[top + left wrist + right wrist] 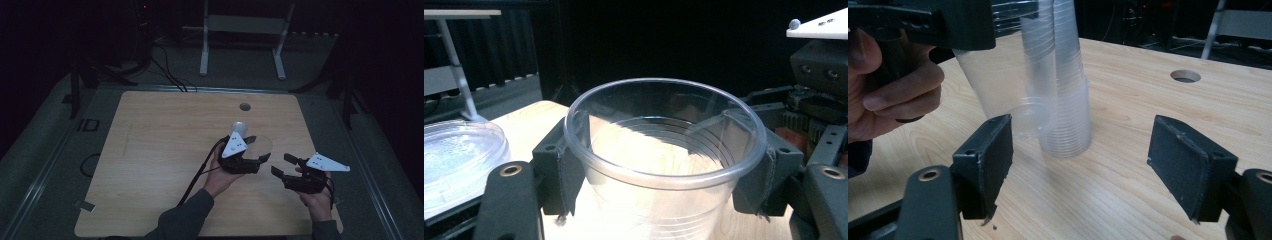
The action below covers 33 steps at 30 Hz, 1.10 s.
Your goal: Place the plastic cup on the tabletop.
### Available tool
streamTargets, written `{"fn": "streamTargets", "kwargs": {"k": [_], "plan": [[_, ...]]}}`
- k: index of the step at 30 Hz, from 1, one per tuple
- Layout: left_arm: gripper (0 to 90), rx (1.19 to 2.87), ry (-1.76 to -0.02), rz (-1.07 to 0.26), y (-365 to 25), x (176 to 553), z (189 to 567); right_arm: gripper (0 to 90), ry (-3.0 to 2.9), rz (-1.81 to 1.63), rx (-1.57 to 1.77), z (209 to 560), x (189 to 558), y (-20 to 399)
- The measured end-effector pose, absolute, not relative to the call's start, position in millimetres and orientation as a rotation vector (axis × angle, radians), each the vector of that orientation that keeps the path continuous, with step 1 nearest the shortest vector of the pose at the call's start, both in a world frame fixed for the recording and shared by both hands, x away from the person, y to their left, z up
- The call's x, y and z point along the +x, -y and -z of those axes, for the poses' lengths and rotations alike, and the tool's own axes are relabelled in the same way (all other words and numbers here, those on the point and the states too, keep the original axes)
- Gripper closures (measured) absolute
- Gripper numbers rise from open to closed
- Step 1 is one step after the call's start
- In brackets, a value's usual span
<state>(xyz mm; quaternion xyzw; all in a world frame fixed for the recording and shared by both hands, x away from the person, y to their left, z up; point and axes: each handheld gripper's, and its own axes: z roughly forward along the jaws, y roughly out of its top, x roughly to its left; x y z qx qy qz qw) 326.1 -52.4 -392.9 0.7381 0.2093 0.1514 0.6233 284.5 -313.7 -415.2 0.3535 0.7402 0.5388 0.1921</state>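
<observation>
Black left gripper (256,148) and right gripper (281,164), each topped by a white triangular plate (small screws), black cables, dark sleeves

The clear cup's (664,165) base and the cup stack's (1065,90) top are cut off.

A light wooden table (160,150) with a round hole (244,106) near its far edge is set on grey floor (240,70). Beyond the table, a white metal frame (243,30) is seen, with black cables (167,70) trailing left of it. The room behind is kept dark.
</observation>
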Motion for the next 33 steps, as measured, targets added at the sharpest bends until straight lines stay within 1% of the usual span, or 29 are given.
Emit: {"fn": "streamTargets", "kwargs": {"k": [19,33], "plan": [[29.5,1.694,-0.477,-0.354,56.2,325.5,398.4,25.9,-2.047,-1.523,1.009,413.5,282.4,321.2],[29.5,1.680,-0.471,-0.337,58.2,325.2,412.0,25.9,-2.035,-1.537,1.012,413.5,281.5,322.0]]}}
